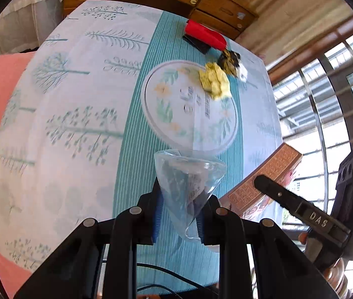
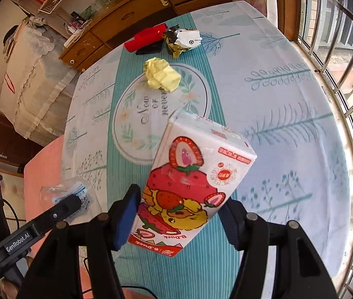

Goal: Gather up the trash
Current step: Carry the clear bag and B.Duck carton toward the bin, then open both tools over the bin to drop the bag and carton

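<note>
Your left tool was pinched narrow on a clear, crinkly plastic wrapper; your right tool was clamped wide on a glossy strawberry-print carton, both lifted above the tabletop. The limp film could have slid from the pads, and the slick, tilted carton might have twisted free. A crumpled yellow paper ball, a foil-like wrapper and a red pack remained on the cloth.
</note>
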`<action>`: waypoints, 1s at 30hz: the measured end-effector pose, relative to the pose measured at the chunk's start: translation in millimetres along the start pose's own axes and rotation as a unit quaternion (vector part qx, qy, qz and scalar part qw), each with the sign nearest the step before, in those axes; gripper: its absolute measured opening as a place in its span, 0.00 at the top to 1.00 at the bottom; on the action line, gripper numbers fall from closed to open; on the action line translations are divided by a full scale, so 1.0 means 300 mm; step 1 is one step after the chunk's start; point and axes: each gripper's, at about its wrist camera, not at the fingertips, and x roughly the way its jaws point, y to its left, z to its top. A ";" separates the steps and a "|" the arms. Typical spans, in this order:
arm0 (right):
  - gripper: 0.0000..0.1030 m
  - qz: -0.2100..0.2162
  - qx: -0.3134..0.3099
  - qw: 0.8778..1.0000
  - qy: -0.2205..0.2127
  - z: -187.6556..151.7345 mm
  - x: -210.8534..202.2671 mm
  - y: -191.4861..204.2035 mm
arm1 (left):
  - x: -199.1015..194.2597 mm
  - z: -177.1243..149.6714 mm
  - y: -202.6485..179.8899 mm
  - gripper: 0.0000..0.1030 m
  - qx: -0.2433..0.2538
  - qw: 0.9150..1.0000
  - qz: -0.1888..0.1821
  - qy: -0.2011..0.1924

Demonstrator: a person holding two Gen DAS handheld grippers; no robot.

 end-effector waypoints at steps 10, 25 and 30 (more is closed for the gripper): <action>0.41 -0.017 -0.020 1.000 -0.012 -0.554 -0.127 0.125 | -0.232 -0.492 0.125 0.80 0.065 0.998 -0.005 -0.009; 0.42 -0.058 -0.025 0.991 0.115 -1.055 0.043 0.066 | -0.131 -1.026 0.292 0.80 0.065 0.995 0.037 0.070; 0.42 -0.070 -0.007 0.989 0.130 -1.113 0.246 -0.054 | 0.060 -1.121 0.351 0.79 0.060 0.993 0.057 0.081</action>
